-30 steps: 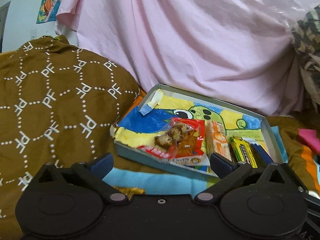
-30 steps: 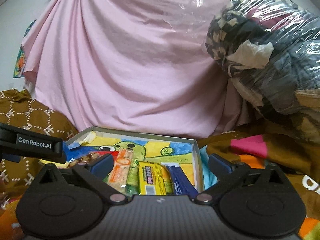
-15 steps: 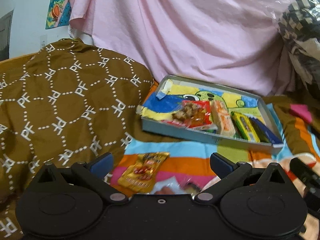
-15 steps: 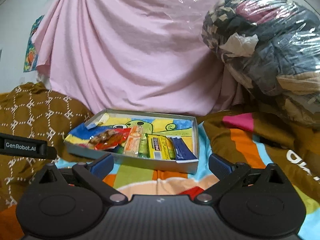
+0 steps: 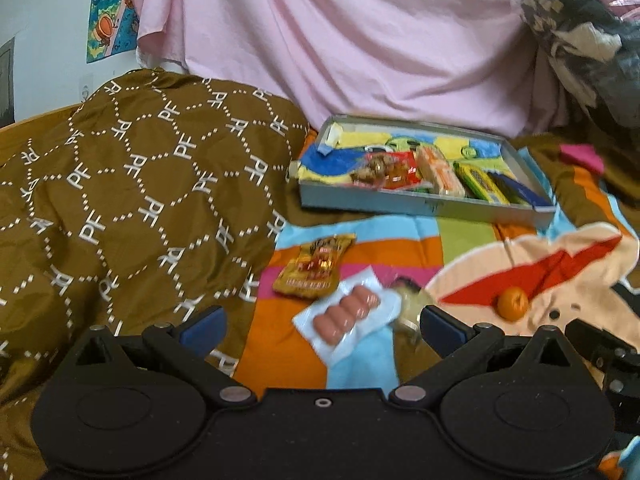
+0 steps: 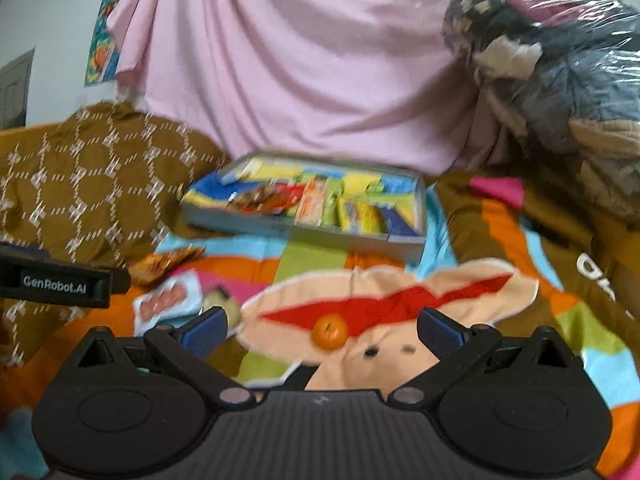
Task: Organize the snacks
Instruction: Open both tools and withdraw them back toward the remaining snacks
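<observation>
- The left gripper (image 5: pixel 320 322), black with blue-tipped fingers, hangs low over the bed with its fingers spread wide and nothing between them.
- The right gripper (image 6: pixel 322 326) hangs beside it, fingers spread just as wide and empty.
- A shallow grey cardboard tray with a cartoon-printed lining (image 5: pixel 424 204) sits at the far end of the colourful striped cartoon blanket (image 5: pixel 460 236), up against the draped pink sheet (image 5: pixel 360 40).
- Inside the tray, a red packet with brown lumps (image 5: pixel 384 168), an orange-and-white wrapped bar (image 5: pixel 438 170), a yellow-green packet (image 5: pixel 478 180) and a dark blue packet (image 5: pixel 516 190) lie side by side along the near wall.
- Loose on the blanket, near the left gripper, lies a gold and red foil snack packet (image 5: pixel 316 266).
- Just beside it lies a clear sealed pack of pink sausages (image 5: pixel 346 316), touching a crumpled pale wrapper (image 5: pixel 408 300) whose contents I cannot make out.
- A small round orange fruit (image 6: pixel 330 330) rests alone between the right gripper's fingers in its view, apart from the other snacks.
- A brown quilt with white lettering (image 5: pixel 140 184) is heaped on the left.
</observation>
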`<state>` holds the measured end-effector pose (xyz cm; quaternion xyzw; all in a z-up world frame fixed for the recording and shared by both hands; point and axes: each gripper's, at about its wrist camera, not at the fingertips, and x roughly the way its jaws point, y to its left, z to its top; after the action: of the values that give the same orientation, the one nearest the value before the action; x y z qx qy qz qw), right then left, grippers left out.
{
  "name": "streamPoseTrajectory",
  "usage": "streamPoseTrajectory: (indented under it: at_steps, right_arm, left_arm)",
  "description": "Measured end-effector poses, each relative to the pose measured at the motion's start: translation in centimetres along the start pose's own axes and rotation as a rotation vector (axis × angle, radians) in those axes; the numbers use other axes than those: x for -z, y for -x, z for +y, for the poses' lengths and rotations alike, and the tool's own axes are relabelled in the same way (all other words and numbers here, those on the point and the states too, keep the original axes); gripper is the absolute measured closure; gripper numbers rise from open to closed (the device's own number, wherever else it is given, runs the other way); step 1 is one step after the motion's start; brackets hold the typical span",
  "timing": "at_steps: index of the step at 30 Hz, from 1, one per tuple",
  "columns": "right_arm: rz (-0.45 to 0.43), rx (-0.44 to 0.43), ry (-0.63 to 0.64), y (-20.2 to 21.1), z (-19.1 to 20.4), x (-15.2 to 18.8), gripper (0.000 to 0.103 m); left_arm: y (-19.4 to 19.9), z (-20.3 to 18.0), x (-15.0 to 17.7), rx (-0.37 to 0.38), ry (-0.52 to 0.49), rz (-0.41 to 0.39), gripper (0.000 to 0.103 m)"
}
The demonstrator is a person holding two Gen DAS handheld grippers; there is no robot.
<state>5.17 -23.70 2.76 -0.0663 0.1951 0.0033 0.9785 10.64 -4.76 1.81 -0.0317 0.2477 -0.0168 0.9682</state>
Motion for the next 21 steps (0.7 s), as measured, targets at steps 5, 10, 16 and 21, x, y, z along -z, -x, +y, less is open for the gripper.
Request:
streamPoseTrajectory:
  at_steps: [5, 10, 16, 21]
  right_arm:
    - [0.069, -0.020, 0.040, 0.4, 1.1, 1.2, 0.000]
    - [0.118, -0.033, 0.046, 0.5, 1.3, 1.8, 0.000]
    - [0.166, -0.039, 0.059, 0.2, 1.6, 2.3, 0.000]
    - [0.177, -0.046, 0.070, 0.1, 1.7, 2.4, 0.000]
  left_arm:
    - [0.6, 0.4, 1.3, -0.011, -0.016, 0.015, 0.001]
    - [1.1, 0.6, 2.1, -0.020, -0.040, 0.036, 0.001]
    - [1.4, 0.7, 2.7, -0.020, -0.053, 0.055, 0.001]
    - [1.1, 0.6, 3.0, -0.011, -0.067, 0.075, 0.001]
